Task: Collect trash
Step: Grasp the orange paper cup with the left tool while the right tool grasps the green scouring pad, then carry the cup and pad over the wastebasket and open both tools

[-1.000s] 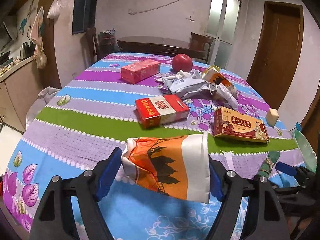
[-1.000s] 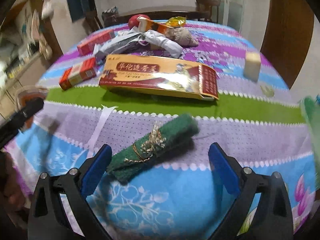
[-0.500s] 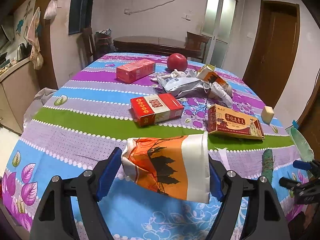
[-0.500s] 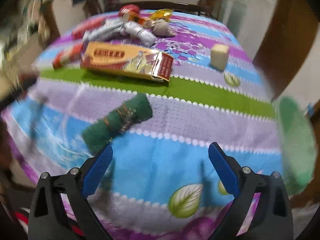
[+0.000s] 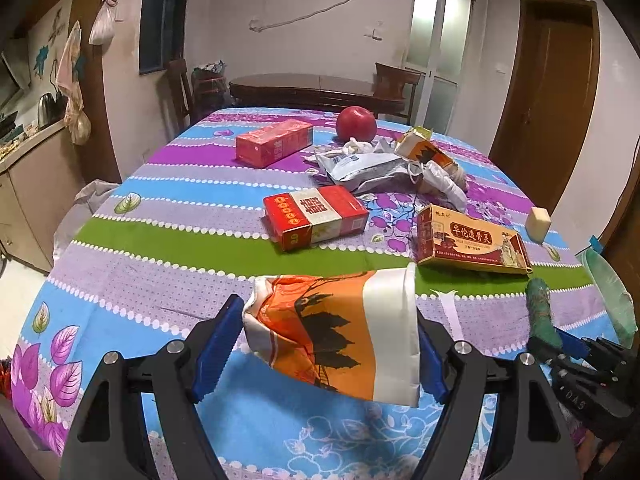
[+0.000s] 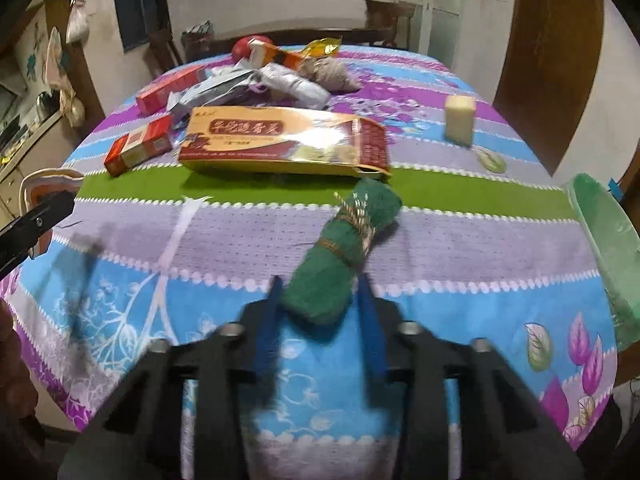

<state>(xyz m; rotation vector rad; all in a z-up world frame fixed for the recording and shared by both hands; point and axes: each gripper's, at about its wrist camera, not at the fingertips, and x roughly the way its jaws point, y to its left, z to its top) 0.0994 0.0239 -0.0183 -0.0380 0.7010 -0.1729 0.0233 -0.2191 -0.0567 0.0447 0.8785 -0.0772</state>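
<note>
Right gripper (image 6: pixel 318 322) now closing, seemingly around green roll (image 6: pixel 347 250).

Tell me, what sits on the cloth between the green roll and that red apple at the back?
In the right wrist view, the long yellow box lies just beyond the green roll, then a heap of crumpled wrappers before the red apple.

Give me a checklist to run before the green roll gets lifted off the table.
1. Green roll between the right gripper's jaws: ok, near end sits between them as they close.
2. Firm grip on the roll: cannot tell, picture blurred.
3. Far end clear of the yellow box: not ok, it lies at the box's corner.
4. Left gripper holding the orange cup: ok, clamped from both sides.
5. Grippers apart: ok, the left one is off at the picture's edge.
6. Bin for the trash: cannot tell, none in view.
</note>
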